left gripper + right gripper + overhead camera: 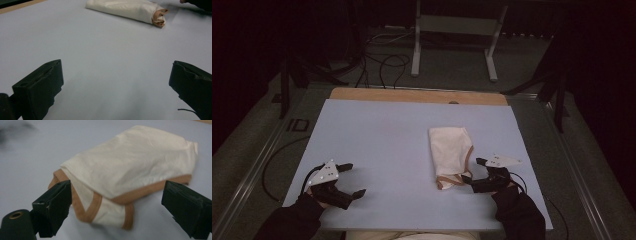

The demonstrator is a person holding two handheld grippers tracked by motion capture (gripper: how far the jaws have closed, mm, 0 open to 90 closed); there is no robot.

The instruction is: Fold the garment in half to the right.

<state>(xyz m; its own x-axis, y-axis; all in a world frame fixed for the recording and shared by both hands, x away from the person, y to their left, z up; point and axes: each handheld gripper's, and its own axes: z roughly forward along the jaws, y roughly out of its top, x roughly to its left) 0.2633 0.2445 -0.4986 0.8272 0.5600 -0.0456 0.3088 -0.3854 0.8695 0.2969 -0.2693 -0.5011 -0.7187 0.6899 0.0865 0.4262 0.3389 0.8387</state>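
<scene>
Centrally, a pale blue rectangular table sheet (382, 150) is carrying a folded cream cloth garment with tan trim (451, 154) right of middle. Both grippers are gaping wide: the left gripper (352, 180) well apart, the right gripper (474, 171) just beside its trimmed end.

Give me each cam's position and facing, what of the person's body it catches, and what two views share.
High view: above the person's side, looking forward and down at the table; both forearms, left tool, right tool.
Left gripper view: rides the left tool, faces across the table toward the folded garment; own open jaws.
Right gripper view: rides the right tool, close on the garment; own open jaws.
Shared: the garment.
</scene>
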